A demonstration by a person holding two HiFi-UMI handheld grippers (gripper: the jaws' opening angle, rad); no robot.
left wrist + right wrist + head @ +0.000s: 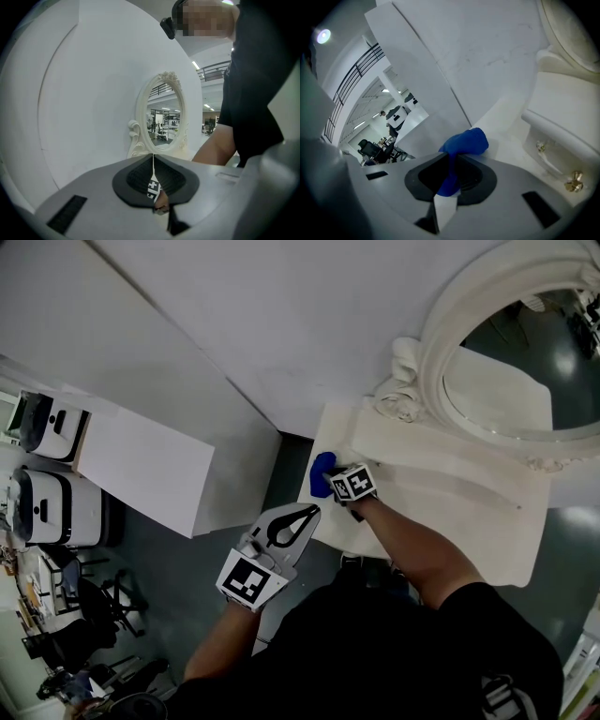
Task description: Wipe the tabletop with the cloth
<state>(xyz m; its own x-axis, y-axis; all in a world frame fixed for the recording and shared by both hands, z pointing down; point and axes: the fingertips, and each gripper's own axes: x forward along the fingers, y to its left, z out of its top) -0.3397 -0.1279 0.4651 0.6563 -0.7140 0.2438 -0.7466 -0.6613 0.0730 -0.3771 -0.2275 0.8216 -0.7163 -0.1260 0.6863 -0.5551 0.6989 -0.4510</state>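
A bunched blue cloth (322, 474) rests on the left end of the white tabletop (450, 512), close to the wall. My right gripper (336, 483) is shut on the cloth (465, 143), whose free end bulges out past the jaws onto the tabletop (506, 136). My left gripper (298, 518) hangs off the table's near left edge, over the floor, with its jaws closed together and nothing between them. In the left gripper view the left gripper (153, 161) points towards the mirror and the person's right forearm (213, 145).
An ornate white oval mirror (511, 362) stands at the tabletop's far right, on a raised shelf with a small drawer and brass knob (574, 180). A white wall (281, 315) runs behind. A white cabinet (145, 470) stands left of the table, with chairs (103, 601) beyond.
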